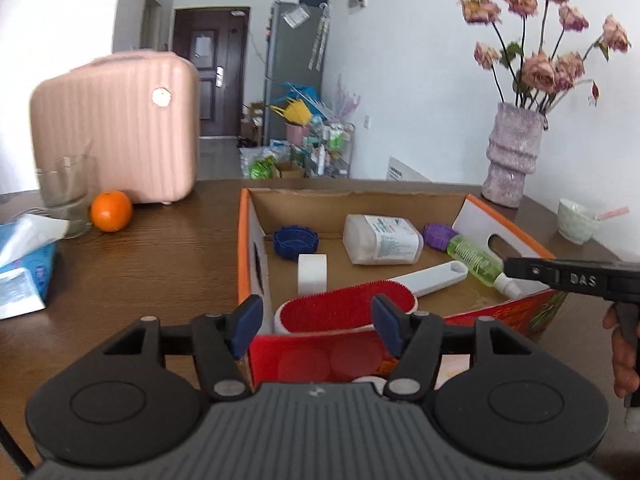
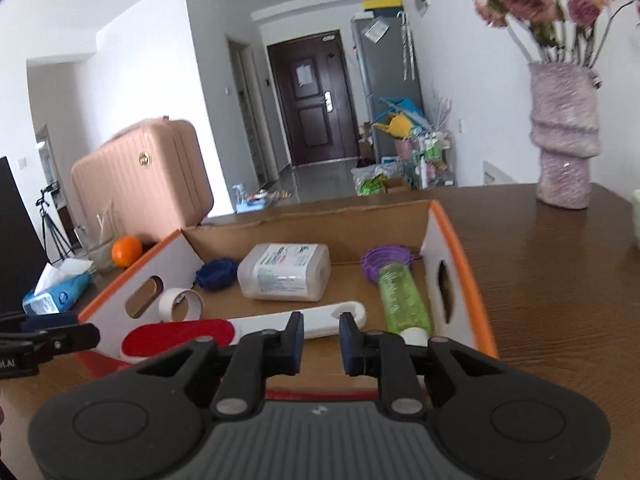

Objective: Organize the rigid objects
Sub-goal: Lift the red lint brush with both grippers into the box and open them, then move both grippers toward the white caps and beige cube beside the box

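Note:
An open cardboard box [image 1: 244, 248] [image 2: 452, 248] with orange rims stands on the brown table. Inside lie a red lint brush [image 1: 344, 308] [image 2: 176, 338] with a white handle, a white tape roll [image 1: 312, 274] [image 2: 180, 304], a clear rectangular bottle [image 1: 382, 240] [image 2: 286, 272], a green bottle [image 1: 476, 260] [image 2: 402, 296], a blue lid [image 1: 296, 240] [image 2: 216, 274] and a purple lid [image 1: 438, 235] [image 2: 386, 260]. My left gripper [image 1: 316, 326] is open and empty at the box's near wall. My right gripper [image 2: 320, 340] is open and empty just above the near edge; it also shows in the left wrist view [image 1: 568, 278].
A pink suitcase [image 1: 116, 128] [image 2: 144, 184], a glass [image 1: 66, 196], an orange [image 1: 111, 211] [image 2: 126, 251] and a tissue pack [image 1: 24, 264] [image 2: 56, 292] sit left of the box. A flower vase [image 1: 514, 152] [image 2: 564, 136] and a small bowl [image 1: 578, 220] stand at the right.

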`<state>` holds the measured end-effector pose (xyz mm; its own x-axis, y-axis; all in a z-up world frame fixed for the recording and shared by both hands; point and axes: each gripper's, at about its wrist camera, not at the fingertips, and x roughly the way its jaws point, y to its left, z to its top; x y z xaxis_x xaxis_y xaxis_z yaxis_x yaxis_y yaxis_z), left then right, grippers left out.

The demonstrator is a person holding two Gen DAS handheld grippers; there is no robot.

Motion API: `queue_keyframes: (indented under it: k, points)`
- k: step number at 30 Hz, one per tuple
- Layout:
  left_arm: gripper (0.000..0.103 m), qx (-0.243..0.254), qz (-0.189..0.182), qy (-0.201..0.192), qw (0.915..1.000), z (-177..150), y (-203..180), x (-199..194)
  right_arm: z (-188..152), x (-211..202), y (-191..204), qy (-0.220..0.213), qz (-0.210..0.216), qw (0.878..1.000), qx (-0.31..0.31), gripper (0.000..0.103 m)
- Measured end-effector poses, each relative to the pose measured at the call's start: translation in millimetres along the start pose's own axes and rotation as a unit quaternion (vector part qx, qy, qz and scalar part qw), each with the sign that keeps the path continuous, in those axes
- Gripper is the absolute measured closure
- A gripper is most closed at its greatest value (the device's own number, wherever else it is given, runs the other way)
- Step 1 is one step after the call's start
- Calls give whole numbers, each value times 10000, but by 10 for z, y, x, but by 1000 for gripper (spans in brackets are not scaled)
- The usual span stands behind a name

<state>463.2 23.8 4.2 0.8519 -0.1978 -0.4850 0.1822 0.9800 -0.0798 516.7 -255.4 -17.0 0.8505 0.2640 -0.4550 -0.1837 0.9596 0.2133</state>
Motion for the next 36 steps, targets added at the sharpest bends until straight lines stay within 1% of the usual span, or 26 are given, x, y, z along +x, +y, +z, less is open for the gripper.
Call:
queue_keyframes:
  k: [1,2,4,6,7,8,9,12,14,16,18,20,22,25,30,33,36]
  points:
    - [33,-32,49,-81,10000,-16,-6,-102,-10,-80,6,-32,-31,10000,-44,83]
    - [32,-66,103,-125,9998,-35,-14,-200,-23,-193,17,-63,-70,9999,-100,80]
    - [28,-180,149,-224,9995,-90,-37,-458,-59,-445,37,-175,-151,9996,-173,71]
    - [25,-276,143,-289,9991,-164,-66,-733,-103,-734,65,-300,-225,9988,-312,57]
    - [23,-291,138,-320,9990,-201,-86,-864,-127,-875,85,-355,-260,9983,-382,53]
    - [22,-291,144,-340,9989,-243,-108,-1001,-166,-1028,113,-396,-278,9976,-495,47]
    - [21,-317,184,-353,9987,-285,-127,-1125,-200,-1151,143,-409,-274,9970,-592,45]
    - [18,-354,248,-420,9982,-462,-190,-1527,-370,-1550,236,-375,-159,9961,-787,43]
    - [16,-366,343,-459,9977,-611,-229,-1782,-503,-1785,276,-363,-71,9964,-769,38]
    - [15,-400,450,-366,9975,-759,-263,-1954,-649,-2006,319,-394,12,9970,-670,34]
    - [15,-258,531,-239,9980,-919,-350,-2109,-818,-2207,381,-416,128,9966,-700,29]
    - [15,-84,524,-134,9985,-1082,-436,-2247,-978,-2381,456,-443,86,9960,-767,27]
    - [14,-5,429,-64,9991,-1217,-488,-2375,-1147,-2537,528,-453,86,9950,-884,25]
    - [14,-100,374,-6,9992,-1308,-489,-2513,-1320,-2696,618,-408,155,9940,-1001,22]
    - [14,-149,368,-150,9991,-1322,-519,-2653,-1381,-2861,727,-484,122,9917,-1182,21]
    - [13,-107,338,-153,9993,-1326,-553,-2645,-1382,-2905,736,-530,124,9916,-1170,20]
    - [13,-108,308,-73,9994,-1332,-549,-2569,-1381,-2862,711,-476,65,9925,-1128,20]
